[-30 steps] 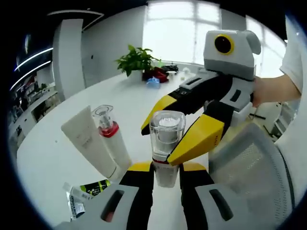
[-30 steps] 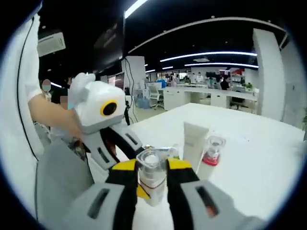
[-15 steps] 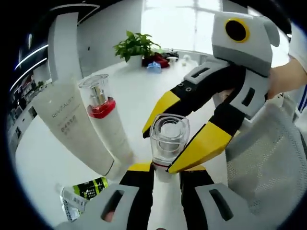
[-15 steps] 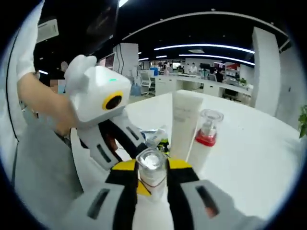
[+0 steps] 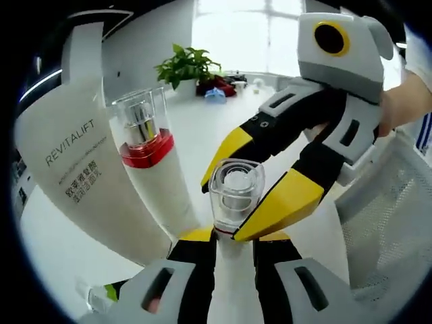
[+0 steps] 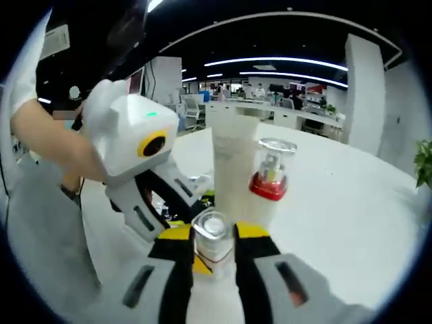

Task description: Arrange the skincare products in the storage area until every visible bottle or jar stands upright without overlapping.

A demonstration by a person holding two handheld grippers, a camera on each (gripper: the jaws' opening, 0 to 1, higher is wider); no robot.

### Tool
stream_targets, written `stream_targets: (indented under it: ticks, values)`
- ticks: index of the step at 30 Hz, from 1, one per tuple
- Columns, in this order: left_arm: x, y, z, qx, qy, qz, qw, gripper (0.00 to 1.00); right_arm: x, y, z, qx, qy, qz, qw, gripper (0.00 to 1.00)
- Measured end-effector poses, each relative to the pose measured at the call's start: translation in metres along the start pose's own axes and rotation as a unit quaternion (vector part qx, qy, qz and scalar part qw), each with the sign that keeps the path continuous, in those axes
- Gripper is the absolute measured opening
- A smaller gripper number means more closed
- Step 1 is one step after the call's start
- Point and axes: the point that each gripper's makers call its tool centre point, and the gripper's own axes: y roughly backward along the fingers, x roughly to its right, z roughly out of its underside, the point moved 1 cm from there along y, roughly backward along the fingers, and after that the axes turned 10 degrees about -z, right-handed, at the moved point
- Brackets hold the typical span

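- The left gripper [image 5: 233, 237] has its yellow-tipped jaws clamped on the lower body of a slim white pump bottle with a clear square cap [image 5: 235, 196], which stands upright between them.
- The right gripper [image 5: 260, 182] reaches in from the right and pinches the same bottle at its clear cap; in the right gripper view its own jaws [image 6: 214, 244] close on that cap [image 6: 214, 233], with the left gripper's white housing just beyond.
- Just left of the left gripper's jaws stand a second white pump bottle with a red collar [image 5: 150, 165] and a tall white squeeze tube printed REVITALIFT [image 5: 81, 179], close together and upright.
- A grey mesh storage basket [image 5: 388, 223] lies to the right of the jaws.
- Judgement: the bottle looks light and rigid, its glossy plastic slippery; the clear cap may pull off, so the body is the safer hold.
- It needs setting down beside the neighbours without knocking them.
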Motion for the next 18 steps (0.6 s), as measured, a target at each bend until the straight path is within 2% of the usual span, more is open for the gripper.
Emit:
stream_targets:
  ticks: [8, 18]
  values:
    - [-0.006, -0.006, -0.004, -0.001, -0.002, -0.001, 1.0000, 0.18, 0.011, -0.002, -0.002, 0.007, -0.023, 0.013, 0.9996, 0.22]
    - [-0.008, -0.012, -0.005, -0.004, -0.007, -0.005, 1.0000, 0.19, 0.017, -0.002, -0.002, 0.008, -0.026, 0.015, 0.9995, 0.22]
